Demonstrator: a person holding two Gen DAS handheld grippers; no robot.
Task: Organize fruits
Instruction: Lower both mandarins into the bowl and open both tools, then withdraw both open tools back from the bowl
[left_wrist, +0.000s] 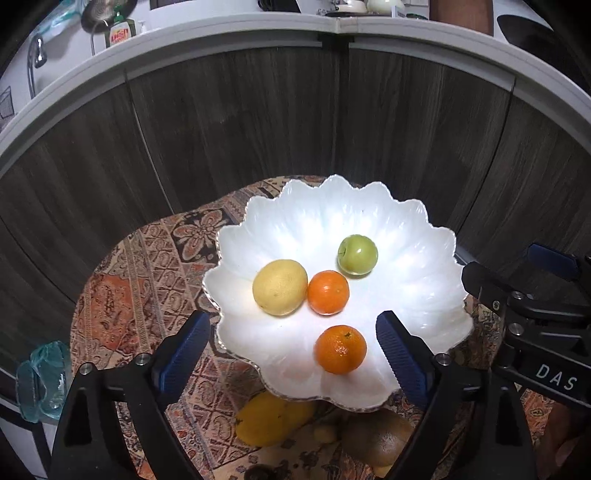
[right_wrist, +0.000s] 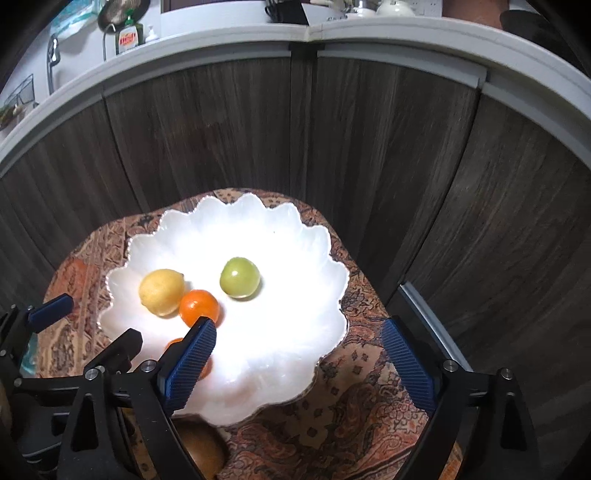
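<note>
A white scalloped bowl (left_wrist: 417, 280) stands on a small patterned table (left_wrist: 122, 295). In it lie a yellow lemon (left_wrist: 279, 287), a green apple (left_wrist: 357, 254) and two oranges, one in the middle (left_wrist: 328, 291) and one at the near side (left_wrist: 340, 349). My left gripper (left_wrist: 295, 343) is open and empty, its fingers either side of the near orange, above it. My right gripper (right_wrist: 299, 350) is open and empty over the bowl's (right_wrist: 295, 350) near right rim; its left finger (right_wrist: 192, 362) hides most of the near orange (right_wrist: 173, 343). The lemon (right_wrist: 161, 291), middle orange (right_wrist: 198, 307) and apple (right_wrist: 239, 277) show there too.
More fruit lies on the table in front of the bowl: a yellow one (left_wrist: 264, 421) and a brown one (left_wrist: 376, 435). A clear bluish glass object (left_wrist: 42, 380) sits at the left. Dark wood cabinet doors (left_wrist: 258, 122) stand close behind the table, under a white counter.
</note>
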